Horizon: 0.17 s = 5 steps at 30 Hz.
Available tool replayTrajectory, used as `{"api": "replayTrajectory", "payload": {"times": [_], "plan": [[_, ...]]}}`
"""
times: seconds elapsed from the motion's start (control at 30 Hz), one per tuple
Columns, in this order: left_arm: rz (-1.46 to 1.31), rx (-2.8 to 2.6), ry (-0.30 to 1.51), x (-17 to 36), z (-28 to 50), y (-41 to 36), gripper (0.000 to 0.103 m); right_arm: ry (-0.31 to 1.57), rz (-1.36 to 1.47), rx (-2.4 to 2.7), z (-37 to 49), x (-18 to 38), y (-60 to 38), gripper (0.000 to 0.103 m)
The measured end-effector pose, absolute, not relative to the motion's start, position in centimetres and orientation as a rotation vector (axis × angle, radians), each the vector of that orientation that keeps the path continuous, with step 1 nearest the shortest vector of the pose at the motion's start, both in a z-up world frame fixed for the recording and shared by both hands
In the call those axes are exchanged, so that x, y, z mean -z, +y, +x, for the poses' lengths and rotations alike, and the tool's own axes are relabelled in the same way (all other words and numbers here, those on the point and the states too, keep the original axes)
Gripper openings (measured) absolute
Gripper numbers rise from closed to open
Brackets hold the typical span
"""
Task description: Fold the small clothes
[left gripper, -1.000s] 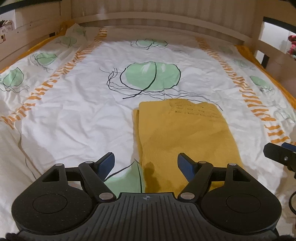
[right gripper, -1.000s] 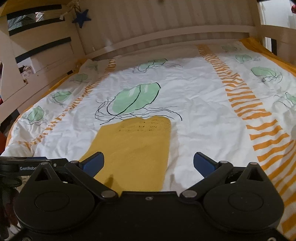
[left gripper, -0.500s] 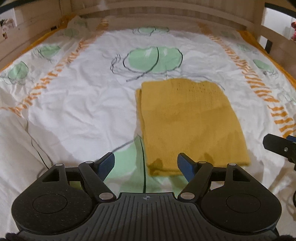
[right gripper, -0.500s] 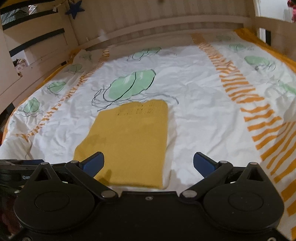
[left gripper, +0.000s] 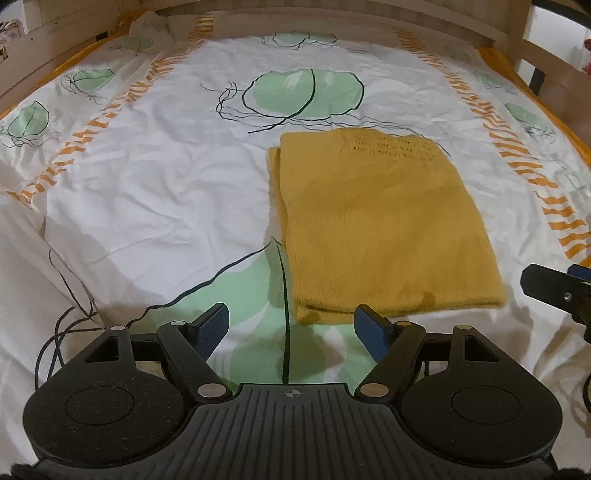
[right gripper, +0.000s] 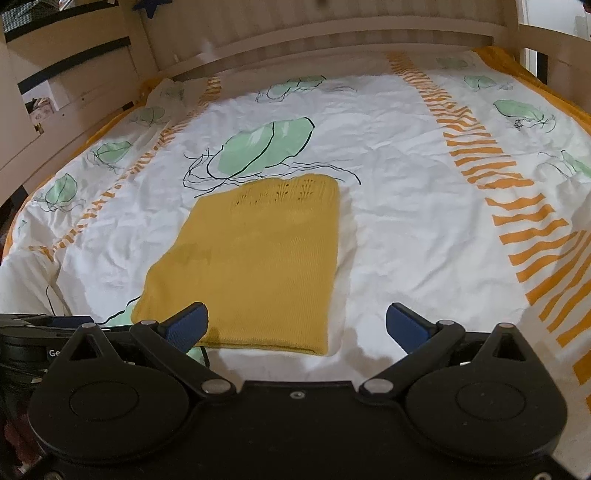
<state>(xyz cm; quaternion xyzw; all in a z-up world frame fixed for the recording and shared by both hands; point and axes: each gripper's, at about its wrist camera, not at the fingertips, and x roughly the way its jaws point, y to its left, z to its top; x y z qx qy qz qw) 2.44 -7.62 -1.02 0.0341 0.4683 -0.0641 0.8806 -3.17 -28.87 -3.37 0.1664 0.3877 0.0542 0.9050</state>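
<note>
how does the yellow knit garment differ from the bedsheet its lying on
The yellow knit garment is one plain colour; the bedsheet is white, printed with green leaves and orange stripes. The garment is folded into a neat, compact rectangle; the sheet is spread across the whole bed and creased. The garment has an openwork knit band at its far end; the sheet looks smooth-woven. Both lie flat.

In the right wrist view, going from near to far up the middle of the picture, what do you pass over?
The open right gripper → the folded yellow knit garment → the big green leaf print on the white bedcover → the wooden slatted bed end.
</note>
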Motion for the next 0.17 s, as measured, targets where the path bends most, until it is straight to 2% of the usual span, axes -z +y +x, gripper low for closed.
{"api": "replayTrajectory", "payload": {"times": [0.17], "plan": [[0.064,0.139,0.981,1.20,2.58,-7.50,0.073,0.813,0.347,-0.115,-3.02,3.55,-28.66,0.102]]}}
